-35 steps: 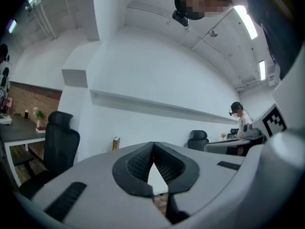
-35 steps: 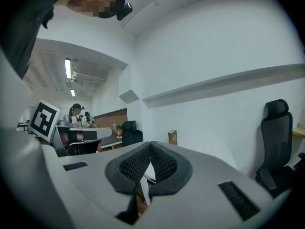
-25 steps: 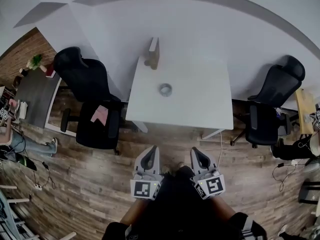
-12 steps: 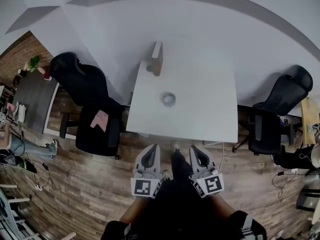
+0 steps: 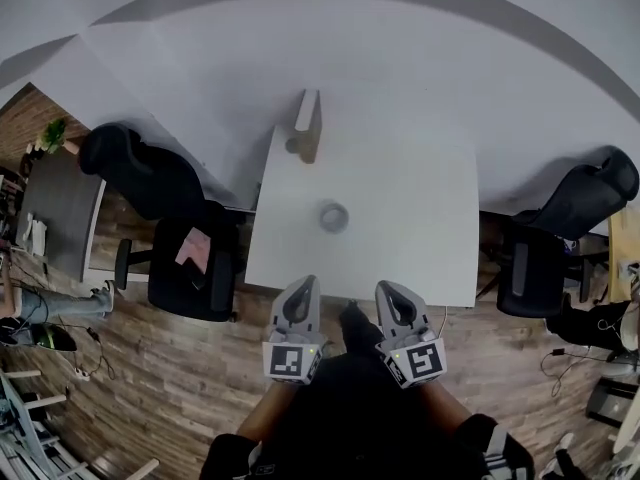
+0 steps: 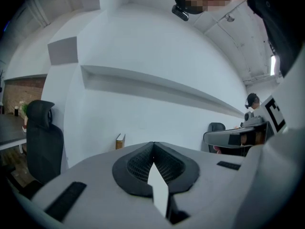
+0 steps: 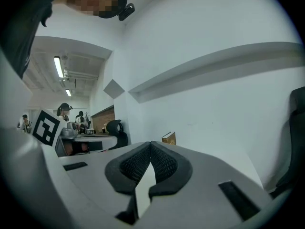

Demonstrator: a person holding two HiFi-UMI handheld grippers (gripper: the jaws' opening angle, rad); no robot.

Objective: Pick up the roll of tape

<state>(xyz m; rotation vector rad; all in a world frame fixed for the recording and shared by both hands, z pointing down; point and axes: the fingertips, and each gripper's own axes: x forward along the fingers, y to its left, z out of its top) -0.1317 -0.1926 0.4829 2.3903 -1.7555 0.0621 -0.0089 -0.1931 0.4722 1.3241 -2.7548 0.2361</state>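
Facing worktop (image 5: 420, 238); left gripper (image 5: 303, 287), right gripper (image 5: 388, 291) jaws clenched, empty. Open one wide, straddle roll of tape (image 5: 333, 216) rim squarely.

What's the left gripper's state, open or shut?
Shut and empty. In its own view the left gripper has its jaw tips touching, with nothing between them.

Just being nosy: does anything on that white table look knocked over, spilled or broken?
Nothing stands out. The roll of tape lies flat on the white table, and a book stands upright at its far edge.
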